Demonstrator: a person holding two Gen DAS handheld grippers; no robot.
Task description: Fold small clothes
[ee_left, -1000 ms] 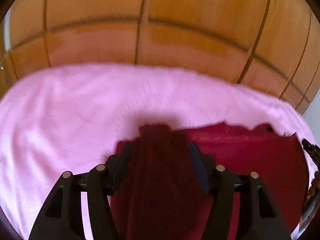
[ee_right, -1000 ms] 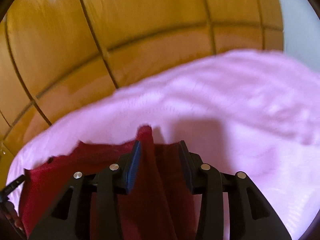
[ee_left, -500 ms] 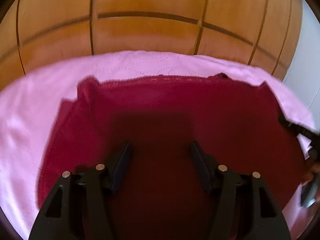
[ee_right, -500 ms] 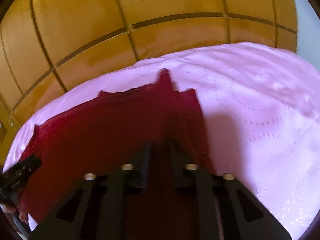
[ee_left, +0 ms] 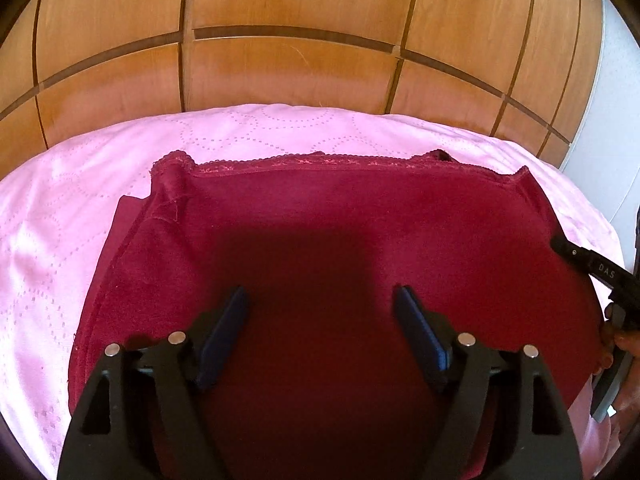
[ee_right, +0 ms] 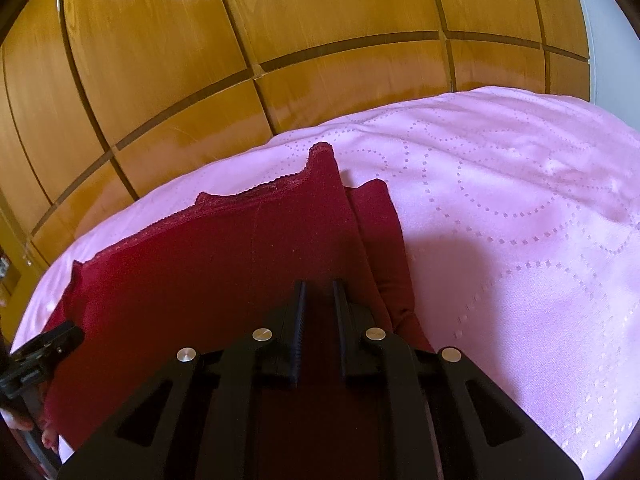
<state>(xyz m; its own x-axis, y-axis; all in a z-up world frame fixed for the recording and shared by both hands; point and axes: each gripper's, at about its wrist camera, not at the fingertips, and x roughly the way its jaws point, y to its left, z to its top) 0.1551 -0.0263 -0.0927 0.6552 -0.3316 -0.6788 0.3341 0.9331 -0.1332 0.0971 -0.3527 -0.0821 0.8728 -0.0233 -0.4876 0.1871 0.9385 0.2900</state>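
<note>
My left gripper [ee_left: 320,312] now has its fingers spread wide and released, where a second ago they pinched a bunch of the dark red garment [ee_left: 320,240]. My right gripper [ee_right: 319,292] has fingers nearly closed; whether cloth is between them I cannot tell. The garment has gone from held up to lying spread on the pink bedspread [ee_left: 60,240], lace edge towards the wooden headboard [ee_left: 280,68]. I judge it laid out, folding not yet begun.

My right tool [ee_right: 318,292], jaws nearly closed with a narrow gap, sits over the dark red garment [ee_right: 208,272]. The garment's lace-trimmed edge lies ahead of the tool. Pink quilted bedspread [ee_right: 520,216] extends to its right; wooden panelling [ee_right: 280,32] stands beyond.
</note>
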